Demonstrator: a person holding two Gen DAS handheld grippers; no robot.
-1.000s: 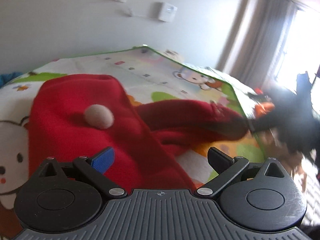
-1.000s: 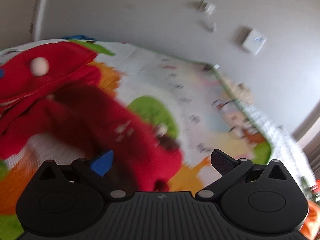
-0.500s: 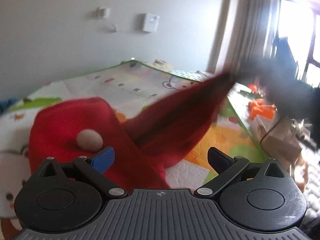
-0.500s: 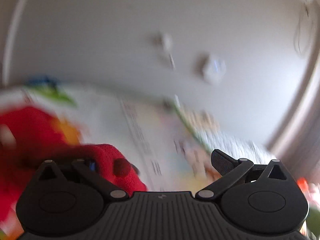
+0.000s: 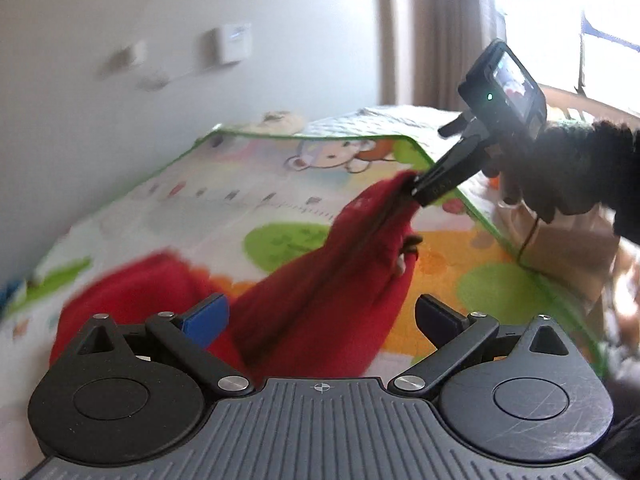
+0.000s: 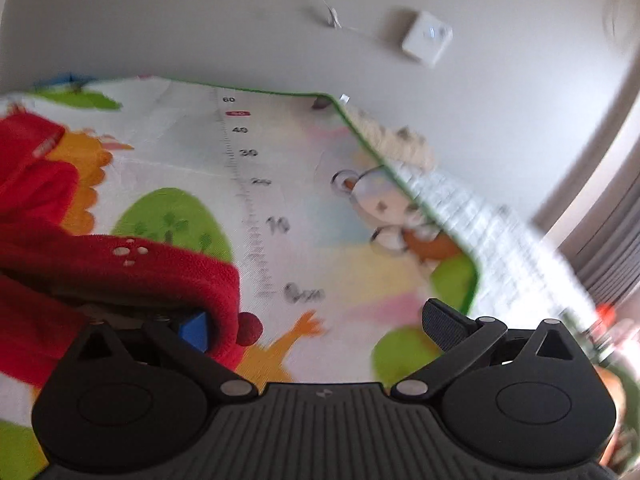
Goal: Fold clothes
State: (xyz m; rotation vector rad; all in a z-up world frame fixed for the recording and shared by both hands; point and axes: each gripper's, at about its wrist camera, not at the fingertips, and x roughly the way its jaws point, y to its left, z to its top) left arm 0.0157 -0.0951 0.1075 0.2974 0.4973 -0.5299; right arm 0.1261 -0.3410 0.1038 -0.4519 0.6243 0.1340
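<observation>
Left hand-held gripper (image 5: 322, 312): fingers spread wide, nothing between them, hovering low over the red garment (image 5: 320, 280). Garment lies on a cartoon-print play mat (image 5: 224, 216), bulk at the mat's left, one part pulled up and stretched taut toward the right.

Right hand-held gripper (image 5: 416, 190): seen from the left wrist view, its tip sits at the raised end of the cloth. In its own view the fingers stand wide apart; red fabric drapes over the blue-padded finger (image 6: 196, 328). Cannot tell whether it truly grips. A dark fuzzy sleeve (image 5: 580, 168) is behind it.
</observation>
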